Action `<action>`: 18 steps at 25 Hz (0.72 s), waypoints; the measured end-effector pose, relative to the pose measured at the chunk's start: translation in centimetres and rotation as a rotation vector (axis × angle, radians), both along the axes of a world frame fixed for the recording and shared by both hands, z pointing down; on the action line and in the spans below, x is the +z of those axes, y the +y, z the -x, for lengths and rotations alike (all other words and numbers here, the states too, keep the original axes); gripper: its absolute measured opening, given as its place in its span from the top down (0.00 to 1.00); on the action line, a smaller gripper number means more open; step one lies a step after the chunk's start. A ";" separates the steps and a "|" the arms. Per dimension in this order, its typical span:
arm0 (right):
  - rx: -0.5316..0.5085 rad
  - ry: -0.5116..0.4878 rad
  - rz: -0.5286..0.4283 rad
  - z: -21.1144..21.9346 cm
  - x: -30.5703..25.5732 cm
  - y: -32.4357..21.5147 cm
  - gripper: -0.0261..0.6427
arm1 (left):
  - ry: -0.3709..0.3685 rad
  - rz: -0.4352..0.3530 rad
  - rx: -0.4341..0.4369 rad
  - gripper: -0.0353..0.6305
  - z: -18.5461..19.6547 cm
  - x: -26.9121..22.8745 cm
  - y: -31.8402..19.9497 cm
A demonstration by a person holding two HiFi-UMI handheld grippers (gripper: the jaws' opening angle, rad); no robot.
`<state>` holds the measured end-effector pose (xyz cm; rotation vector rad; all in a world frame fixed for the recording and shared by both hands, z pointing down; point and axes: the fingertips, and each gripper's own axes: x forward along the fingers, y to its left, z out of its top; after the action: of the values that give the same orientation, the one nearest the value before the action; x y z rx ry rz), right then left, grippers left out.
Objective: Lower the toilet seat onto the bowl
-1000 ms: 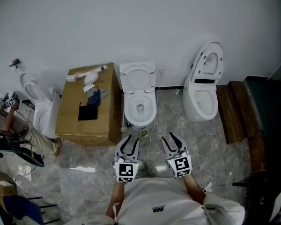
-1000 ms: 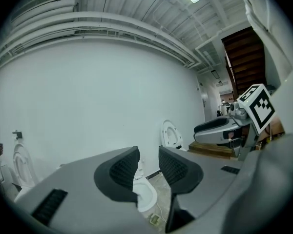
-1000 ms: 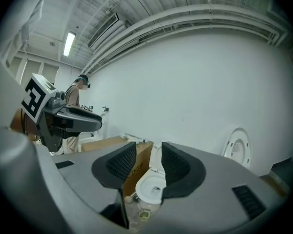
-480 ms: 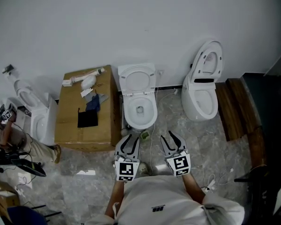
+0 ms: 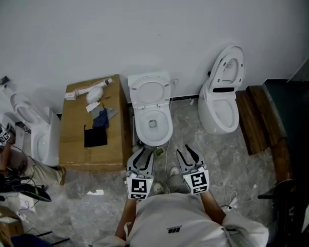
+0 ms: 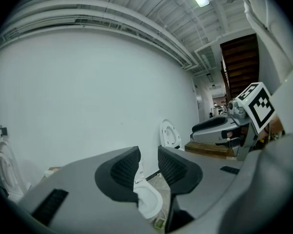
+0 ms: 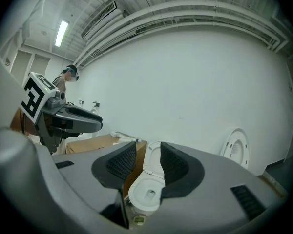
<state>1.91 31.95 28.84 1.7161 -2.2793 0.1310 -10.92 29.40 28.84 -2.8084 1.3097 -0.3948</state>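
The white toilet [image 5: 153, 124] stands against the wall straight ahead, its seat and lid [image 5: 150, 91] raised upright. Both grippers hover short of the bowl's front rim without touching it. My left gripper [image 5: 143, 154] is open by a narrow gap and holds nothing. My right gripper [image 5: 186, 150] is likewise open and holds nothing. In the left gripper view the bowl [image 6: 149, 202] shows below the left gripper [image 6: 148, 164]. In the right gripper view the raised seat [image 7: 153, 165] and the bowl [image 7: 145, 195] show between the pads of the right gripper [image 7: 147, 163].
A large cardboard box [image 5: 77, 138] with pipe parts and dark cloths on top stands to the left of the toilet. A second toilet [image 5: 220, 107] with its lid up is at the right, beside wooden planks [image 5: 257, 118]. Another toilet [image 5: 39, 138] and a person [image 5: 5, 156] are at far left. A small green thing [image 5: 158, 151] lies on the floor.
The view has crept forward and to the right: toilet and box sit slightly lower and further left in the head view. Both grippers keep their pose and gap.
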 end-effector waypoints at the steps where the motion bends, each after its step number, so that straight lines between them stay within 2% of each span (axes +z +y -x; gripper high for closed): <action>1: 0.001 0.003 0.000 0.0 0.0 -0.5 0.74 | 0.000 0.001 0.001 0.75 0.0 0.1 -0.5; 9: -0.009 0.016 -0.003 -0.7 0.7 -4.2 0.74 | -0.007 -0.005 -0.002 0.75 -0.5 0.0 -4.2; 18: -0.040 0.000 0.015 -2.2 1.0 -9.4 0.74 | -0.014 0.006 -0.042 0.76 -1.9 0.3 -8.9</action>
<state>4.10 22.52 29.82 1.6623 -2.3049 0.1396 -9.04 20.51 29.17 -2.7820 1.3694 -0.4198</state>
